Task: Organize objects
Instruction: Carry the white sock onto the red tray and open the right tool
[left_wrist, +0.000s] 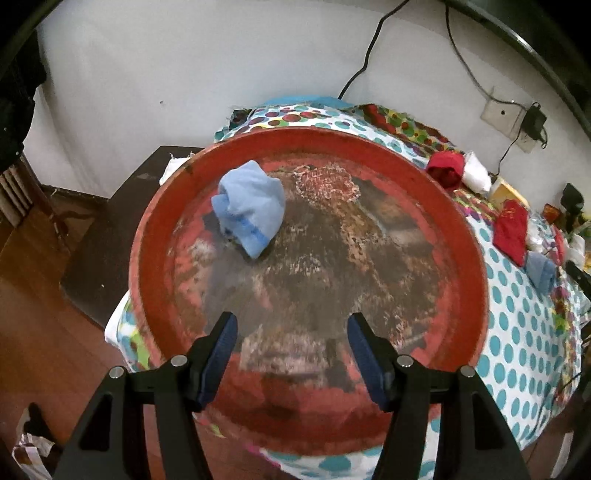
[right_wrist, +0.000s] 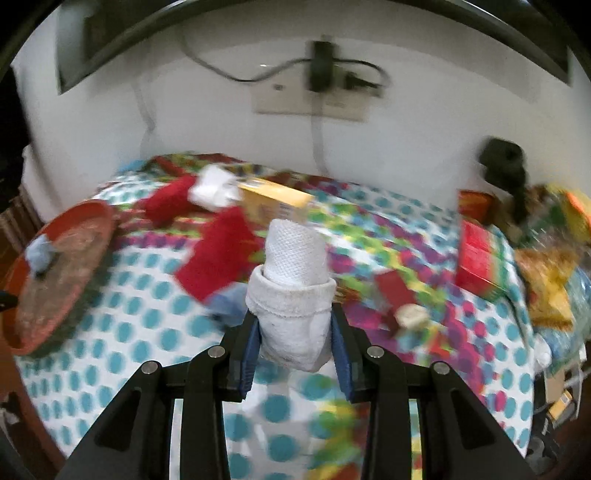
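A worn red round tray (left_wrist: 476, 258) lies on the dotted tablecloth (left_wrist: 524, 332), with a rolled light blue sock (left_wrist: 249, 208) inside at its far left. My left gripper (left_wrist: 290, 326) is open and empty above the tray's near half. My right gripper (right_wrist: 293, 325) is shut on a rolled white sock (right_wrist: 293, 295), held upright above the tablecloth (right_wrist: 110, 350). The tray (right_wrist: 96, 218) with the blue sock (right_wrist: 40, 254) shows at the left of the right wrist view. Red socks (right_wrist: 218, 258) and a small blue sock (right_wrist: 227, 304) lie beyond the held sock.
In the left wrist view, red socks (left_wrist: 511, 230), a white roll (left_wrist: 476, 171) and a blue sock (left_wrist: 541, 269) lie right of the tray. In the right wrist view, a yellow box (right_wrist: 275, 201), red boxes (right_wrist: 480, 258) and snack bags (right_wrist: 546, 280) crowd the table's back and right. The wall stands behind.
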